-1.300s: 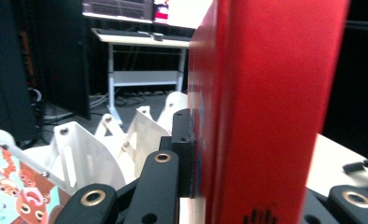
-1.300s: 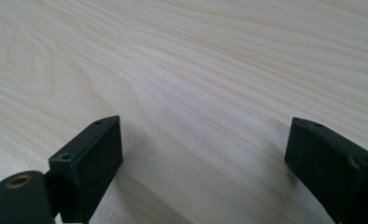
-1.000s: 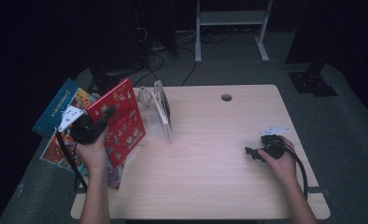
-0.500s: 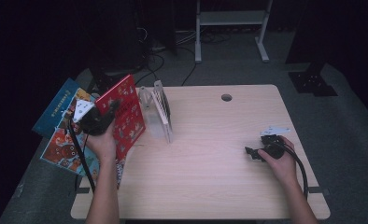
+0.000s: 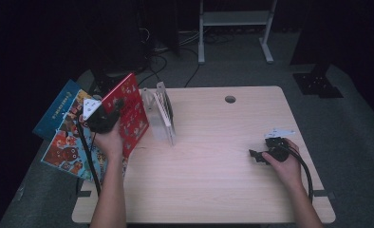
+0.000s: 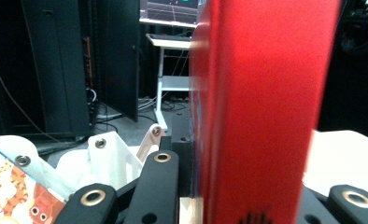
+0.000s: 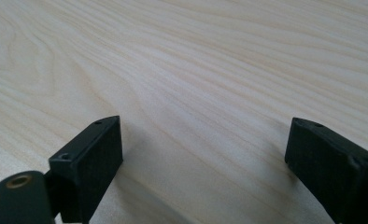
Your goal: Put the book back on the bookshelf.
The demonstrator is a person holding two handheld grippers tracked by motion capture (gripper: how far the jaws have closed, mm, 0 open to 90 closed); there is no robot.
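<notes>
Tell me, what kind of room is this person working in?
Probably a lab or recording studio rather than a home. A lone wooden table stands on grey flooring with cables trailing across it, tall dark equipment cabinets line the back, and a monitor sits on a white stand.

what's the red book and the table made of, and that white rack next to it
Red book: glossy printed card or paper cover, judging by its sheen in the left gripper view.
Table: pale wood or wood-look laminate, matte, with clear grain lines.
White rack: thin upright dividers, probably plastic or coated metal; hard to tell.
</notes>
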